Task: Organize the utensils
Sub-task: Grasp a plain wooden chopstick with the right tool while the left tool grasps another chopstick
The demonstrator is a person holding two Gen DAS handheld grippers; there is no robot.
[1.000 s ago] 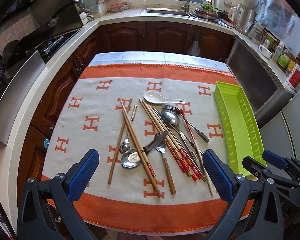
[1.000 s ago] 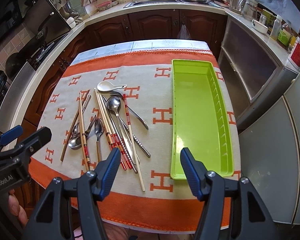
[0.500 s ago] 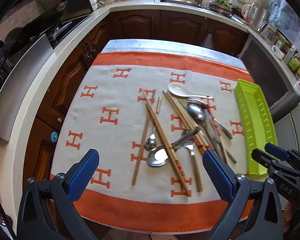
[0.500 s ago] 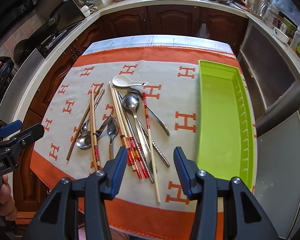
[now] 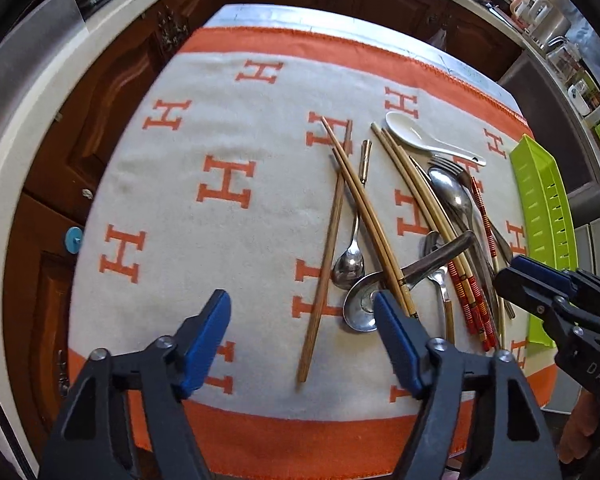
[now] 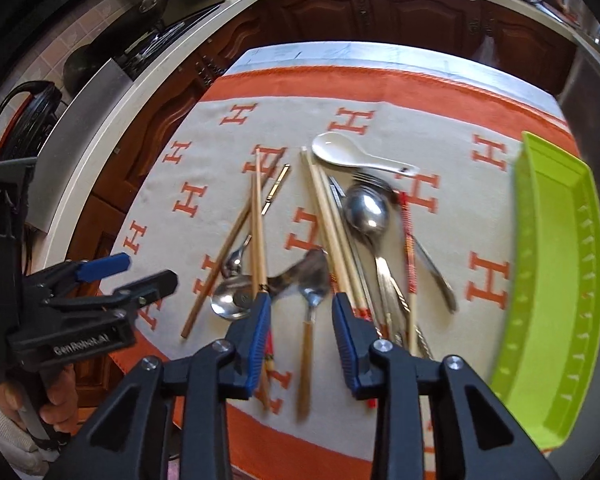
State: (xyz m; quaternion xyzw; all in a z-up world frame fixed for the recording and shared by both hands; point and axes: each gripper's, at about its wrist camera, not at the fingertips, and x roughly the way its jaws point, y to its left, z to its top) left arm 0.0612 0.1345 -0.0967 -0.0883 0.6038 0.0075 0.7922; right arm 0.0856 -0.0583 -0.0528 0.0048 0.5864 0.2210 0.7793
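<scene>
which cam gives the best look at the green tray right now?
Right wrist. The green tray shows its whole inside, with nothing lying in it, and its slotted wall, though the view has motion blur. The left wrist view shows the tray only edge-on at the frame's right, its near end hidden behind the right tool.

left gripper (image 5: 302,338): black frame, blue pads, silver screws | right gripper (image 6: 302,330): same colours, white "DAS" marking | hand (image 6: 56,404) at 8 o'clock: bare skin, white sleeve
</scene>
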